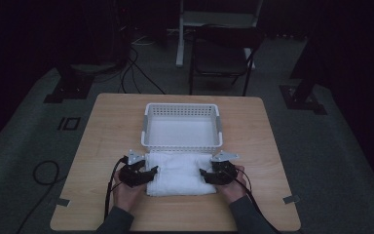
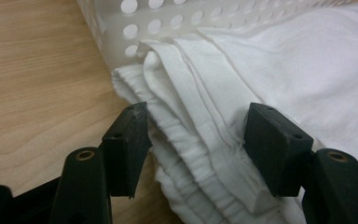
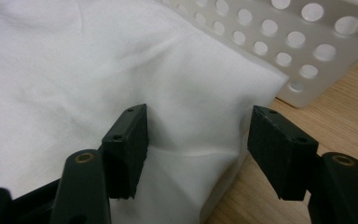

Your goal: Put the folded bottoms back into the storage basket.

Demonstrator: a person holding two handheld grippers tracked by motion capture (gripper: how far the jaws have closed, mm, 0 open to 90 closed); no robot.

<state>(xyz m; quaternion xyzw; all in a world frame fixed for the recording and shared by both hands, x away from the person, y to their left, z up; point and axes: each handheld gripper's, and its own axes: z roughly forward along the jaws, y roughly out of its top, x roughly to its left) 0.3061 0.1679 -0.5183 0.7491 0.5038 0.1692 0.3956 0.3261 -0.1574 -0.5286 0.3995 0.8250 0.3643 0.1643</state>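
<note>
Both grippers sit at the ends of a folded white towel (image 1: 180,174), which lies on the table (image 1: 102,126) just in front of the basket (image 1: 182,126). Left gripper (image 1: 152,171) has its jaws apart, straddling the towel's layered left edge; right gripper (image 1: 205,174) likewise stands open around the right corner, pads not pressing.

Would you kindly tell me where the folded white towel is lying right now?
In the high view, the folded white towel lies on the wooden table near its front edge, just in front of the white basket, between the left hand-held gripper and right hand-held gripper.
</note>
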